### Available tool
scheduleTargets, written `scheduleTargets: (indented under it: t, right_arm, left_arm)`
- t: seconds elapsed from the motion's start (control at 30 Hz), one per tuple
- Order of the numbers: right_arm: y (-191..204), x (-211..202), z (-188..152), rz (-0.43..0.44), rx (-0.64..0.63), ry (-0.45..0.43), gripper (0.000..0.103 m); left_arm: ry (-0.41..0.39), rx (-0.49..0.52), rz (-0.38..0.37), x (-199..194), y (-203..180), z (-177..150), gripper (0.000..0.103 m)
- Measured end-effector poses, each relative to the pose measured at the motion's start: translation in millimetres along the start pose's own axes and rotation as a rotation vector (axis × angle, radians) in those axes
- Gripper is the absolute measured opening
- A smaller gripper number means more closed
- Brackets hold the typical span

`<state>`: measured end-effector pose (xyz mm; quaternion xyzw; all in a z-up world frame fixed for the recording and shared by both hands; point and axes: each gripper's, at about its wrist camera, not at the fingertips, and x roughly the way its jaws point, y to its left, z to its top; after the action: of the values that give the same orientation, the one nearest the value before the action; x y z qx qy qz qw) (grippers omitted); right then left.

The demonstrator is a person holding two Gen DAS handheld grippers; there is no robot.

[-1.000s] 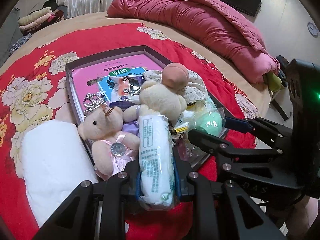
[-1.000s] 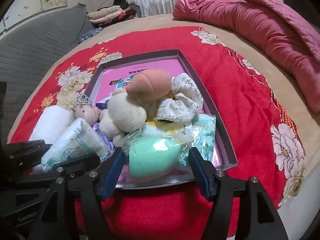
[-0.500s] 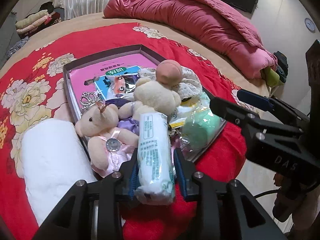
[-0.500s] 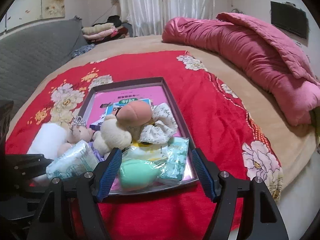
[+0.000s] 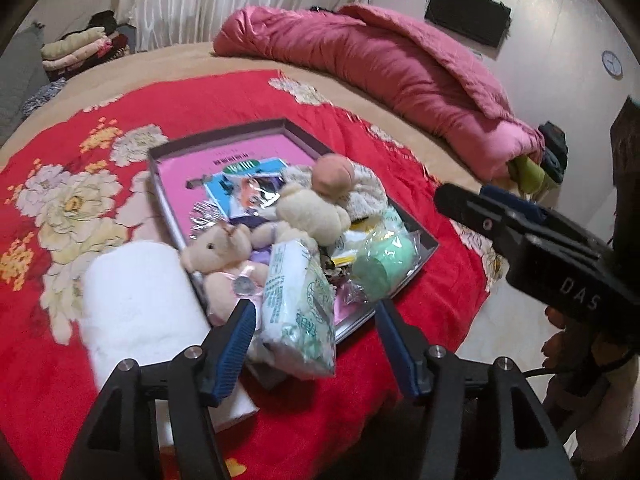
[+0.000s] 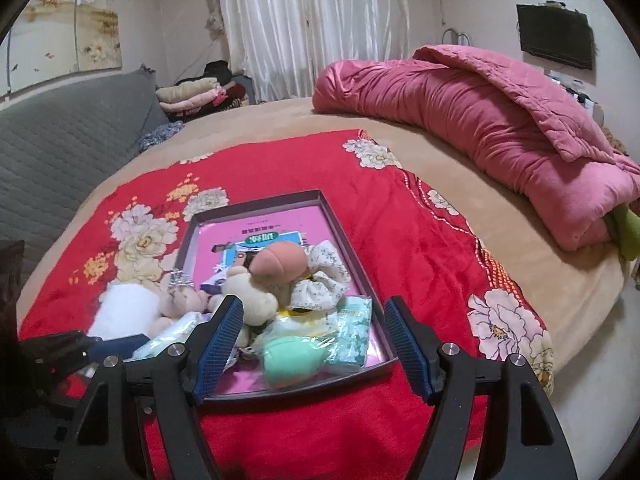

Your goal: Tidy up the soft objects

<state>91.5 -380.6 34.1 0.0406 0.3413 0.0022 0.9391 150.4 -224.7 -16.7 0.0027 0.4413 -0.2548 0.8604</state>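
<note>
Bedspread, red, floral; bare stretches right of and behind shallow tray. Tray crowded at its near end: plush toys, green sponge bag, wipes pack leaning over the near rim. Left gripper jaws, just opened wide, clear of the pack. Right gripper wide, empty. Only left view shows white towel roll whole, beside the tray.
</note>
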Motion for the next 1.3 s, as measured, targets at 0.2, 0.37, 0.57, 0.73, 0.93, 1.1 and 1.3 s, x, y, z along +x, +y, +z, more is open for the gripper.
scheduleTargets:
  t: [0.2,0.37,0.57,0.73,0.93,1.1,1.3]
  right_arm:
    - [20,-17,-4,0.023,-0.01,-0.009,0.076]
    - [43,-31,-10,0.025,-0.014,-0.015,0.076]
    - [59,-48,-14,0.024,-0.005,-0.024,0.076]
    - [73,-60,-25,0.032,-0.005,-0.01,0.076]
    - [91,-75,-48,-0.011,-0.008,0.02,0.076]
    - [94,-87,-59,-0.02,0.006,0.049,0.077]
    - [106,-90,-81,-0.005,-0.043,0.122,0.077]
  left_arm:
    - [-0.06,-0.01,0.016,-37,7,-6,0.063]
    - [-0.1,-0.027,0.052,-65,18,-14,0.064]
    - [-0.133,-0.068,0.076,-87,32,-23,0.064]
    - [-0.178,-0.119,0.145,-109,43,-35,0.064]
    - [-0.165,-0.148,0.187,-119,48,-50,0.064]
    - [-0.146,-0.15,0.177,-124,45,-65,0.064]
    - [-0.14,-0.164,0.201,-130,42,-78,0.064]
